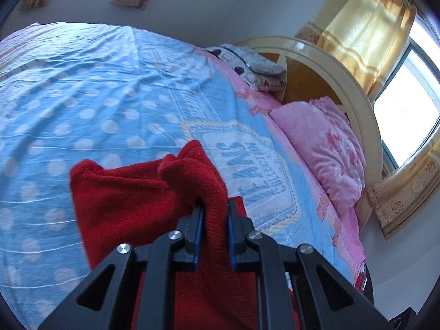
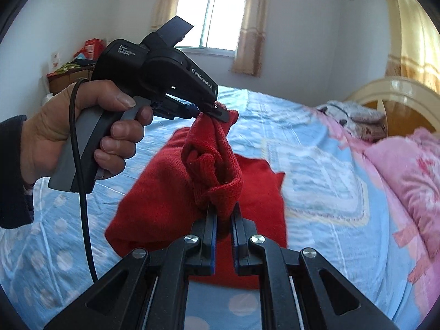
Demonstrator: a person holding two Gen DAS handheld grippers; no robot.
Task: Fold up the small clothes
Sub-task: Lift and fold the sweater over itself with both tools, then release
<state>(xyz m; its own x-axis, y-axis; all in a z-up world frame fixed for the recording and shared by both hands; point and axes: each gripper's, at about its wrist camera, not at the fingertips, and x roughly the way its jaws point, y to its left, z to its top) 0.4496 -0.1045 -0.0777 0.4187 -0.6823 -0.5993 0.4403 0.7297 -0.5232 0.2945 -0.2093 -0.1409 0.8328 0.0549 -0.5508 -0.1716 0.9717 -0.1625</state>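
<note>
Two grippers' fingers (image 2: 211,220) on bunched red knit garment (image 2: 165,200).

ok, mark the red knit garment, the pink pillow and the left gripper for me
red knit garment (image 2: 165,192): right wrist view, flat part draped on the bed.
pink pillow (image 1: 324,148): left wrist view, middle of its top face.
left gripper (image 2: 217,112): right wrist view, tips pinching the garment's edge.

Count in view: one red knit garment (image 2: 165,206), two grippers (left gripper (image 2: 217,112), right gripper (image 2: 224,220)), one hand (image 2: 82,132). One bed sheet (image 1: 82,96), two pink pillows (image 1: 324,143), one headboard (image 1: 343,82), two windows (image 1: 407,104).
</note>
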